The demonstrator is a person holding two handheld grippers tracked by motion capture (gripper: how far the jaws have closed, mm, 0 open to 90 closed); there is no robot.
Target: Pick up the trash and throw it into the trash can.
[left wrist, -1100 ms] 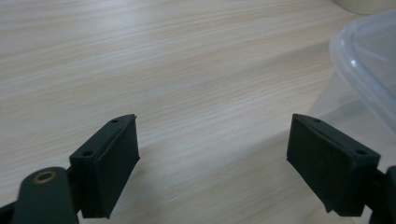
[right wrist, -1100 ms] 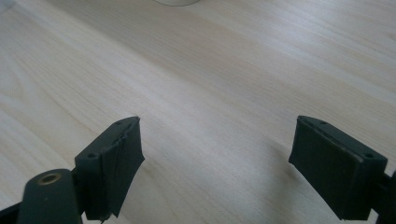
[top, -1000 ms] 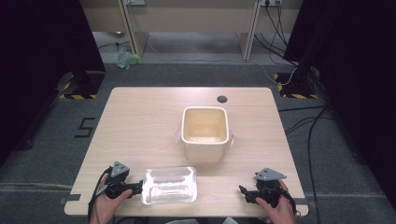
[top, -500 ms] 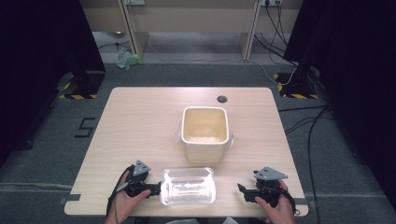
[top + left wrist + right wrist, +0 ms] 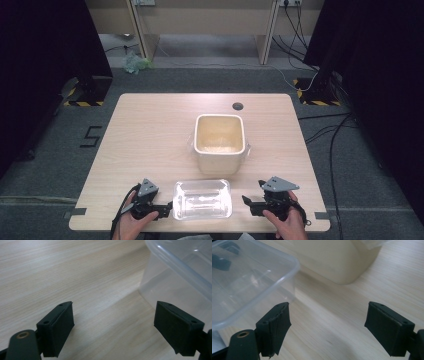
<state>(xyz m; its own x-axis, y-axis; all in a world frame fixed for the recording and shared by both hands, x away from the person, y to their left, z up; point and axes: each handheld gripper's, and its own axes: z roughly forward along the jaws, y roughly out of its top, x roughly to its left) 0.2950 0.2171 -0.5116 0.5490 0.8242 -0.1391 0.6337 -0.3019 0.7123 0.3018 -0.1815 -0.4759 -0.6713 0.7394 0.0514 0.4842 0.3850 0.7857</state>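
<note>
I am looking down on a light wooden table [image 5: 150, 135] whose near edge is running along the bottom of the high view. A clear plastic container [image 5: 202, 199] is sitting low in the centre of that frame, and a cream square bucket [image 5: 220, 141] is standing just above it, nearer the middle of the table, open at the top. A small dark round grommet [image 5: 238, 106] is showing higher up, toward the far edge. My left gripper [image 5: 163, 210] is lying at the lower left, its tip right beside the container's left wall; I cannot tell whether it is touching. In the left gripper view its jaws are standing wide apart over bare wood, holding nothing, with the clear container's corner [image 5: 180, 272] rising at the upper right of that frame. My right gripper [image 5: 248, 205] is sitting at the lower right of the high view, near the container's right wall but apart from it. In the right gripper view its jaws are also spread wide and empty, the container's rim [image 5: 249, 280] is occupying the upper left, and the bucket's base [image 5: 337, 257] is filling the top centre.
</note>
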